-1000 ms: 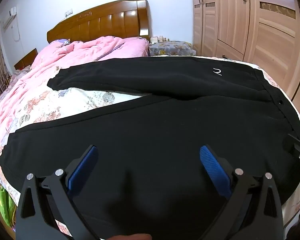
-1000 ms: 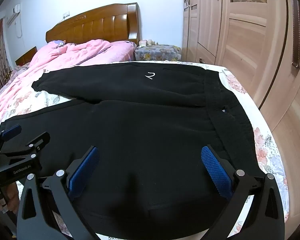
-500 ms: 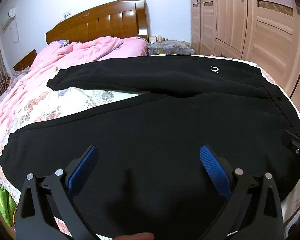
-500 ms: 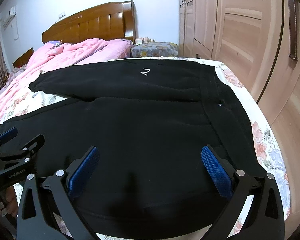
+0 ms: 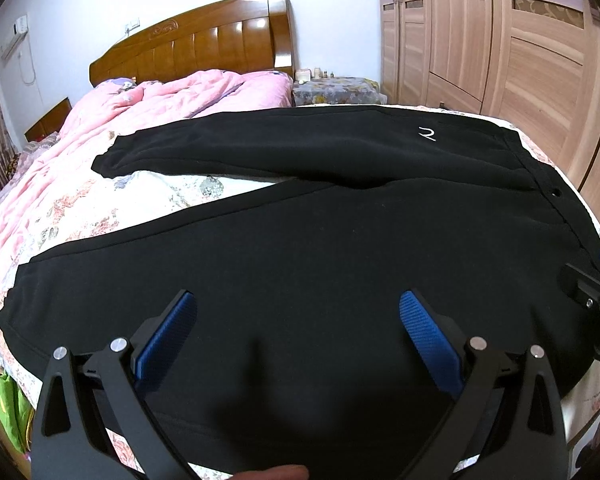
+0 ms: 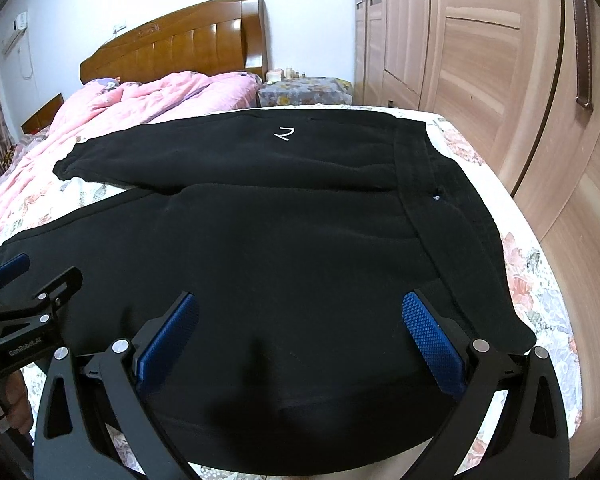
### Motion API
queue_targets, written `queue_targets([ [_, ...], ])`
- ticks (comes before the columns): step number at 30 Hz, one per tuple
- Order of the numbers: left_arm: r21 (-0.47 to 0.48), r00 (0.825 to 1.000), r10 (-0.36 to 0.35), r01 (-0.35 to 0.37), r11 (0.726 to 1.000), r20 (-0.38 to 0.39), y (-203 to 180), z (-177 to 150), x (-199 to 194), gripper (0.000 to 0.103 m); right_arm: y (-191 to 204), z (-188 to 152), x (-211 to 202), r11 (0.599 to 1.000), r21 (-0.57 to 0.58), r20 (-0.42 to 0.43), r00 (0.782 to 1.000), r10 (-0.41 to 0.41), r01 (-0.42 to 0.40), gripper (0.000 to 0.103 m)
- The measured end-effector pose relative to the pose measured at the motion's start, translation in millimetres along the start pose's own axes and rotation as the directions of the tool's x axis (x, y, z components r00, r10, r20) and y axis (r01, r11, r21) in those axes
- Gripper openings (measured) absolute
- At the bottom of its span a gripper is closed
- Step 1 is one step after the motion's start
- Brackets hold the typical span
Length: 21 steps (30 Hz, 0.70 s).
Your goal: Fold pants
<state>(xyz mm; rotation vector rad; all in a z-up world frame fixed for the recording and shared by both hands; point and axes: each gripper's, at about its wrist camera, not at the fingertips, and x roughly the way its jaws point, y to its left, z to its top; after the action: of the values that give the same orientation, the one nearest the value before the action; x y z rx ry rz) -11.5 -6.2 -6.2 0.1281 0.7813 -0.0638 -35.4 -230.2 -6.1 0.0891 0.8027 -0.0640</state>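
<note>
You've eased both grippers a touch lower, left gripper and right gripper still spread wide and empty over the black pants lying flat on the bed, so no fold has begun.

Pants lie on bed.

Pants matt black cloth; headboard glossy wood.

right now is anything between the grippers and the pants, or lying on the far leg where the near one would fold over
Nothing visible. Both the left gripper and right gripper hover open directly over the black pants, and the far leg lies bare on the bed.
</note>
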Motion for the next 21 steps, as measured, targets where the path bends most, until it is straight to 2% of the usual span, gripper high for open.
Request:
queue_targets([
  [21, -0.005, 1.000, 0.003, -0.003, 1.000, -0.012, 1.5, -4.9, -1.2, 0.102, 3.4, -2.1, -2.9, 1.000, 0.002, 0.000, 1.000, 0.013, -0.013, 0.099],
])
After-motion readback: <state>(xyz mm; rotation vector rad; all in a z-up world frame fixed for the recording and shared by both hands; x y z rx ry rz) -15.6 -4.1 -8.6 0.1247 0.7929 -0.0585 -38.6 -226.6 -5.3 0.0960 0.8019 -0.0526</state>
